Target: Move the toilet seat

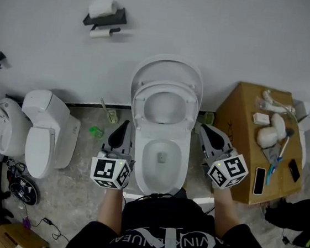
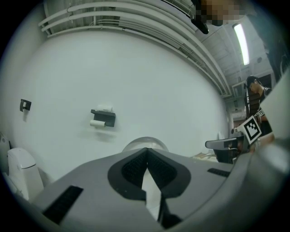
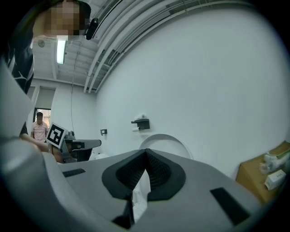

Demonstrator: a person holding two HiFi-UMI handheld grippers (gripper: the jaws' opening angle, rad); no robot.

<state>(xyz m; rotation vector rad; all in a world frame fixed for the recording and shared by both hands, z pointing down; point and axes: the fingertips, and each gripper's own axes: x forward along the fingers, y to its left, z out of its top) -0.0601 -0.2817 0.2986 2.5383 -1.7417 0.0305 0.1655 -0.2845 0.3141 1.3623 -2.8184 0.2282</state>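
A white toilet stands in the middle of the head view, its bowl (image 1: 162, 160) open. The seat ring (image 1: 142, 100) and the lid (image 1: 170, 67) both stand raised against the wall. My left gripper (image 1: 123, 127) hangs just left of the bowl, shut and empty, apart from the rim. My right gripper (image 1: 203, 128) hangs just right of the bowl, also shut with nothing held. In the left gripper view the closed gripper (image 2: 147, 150) points at the lid's top (image 2: 145, 141). The right gripper view shows the same: the gripper (image 3: 146, 152) shut, and the lid (image 3: 168, 139) behind.
A second toilet (image 1: 43, 130) sits at the left. A cardboard box (image 1: 244, 122) with several small items stands at the right. A toilet paper holder (image 1: 106, 18) hangs on the wall. A green object (image 1: 95, 132) and cables (image 1: 20, 186) lie on the floor.
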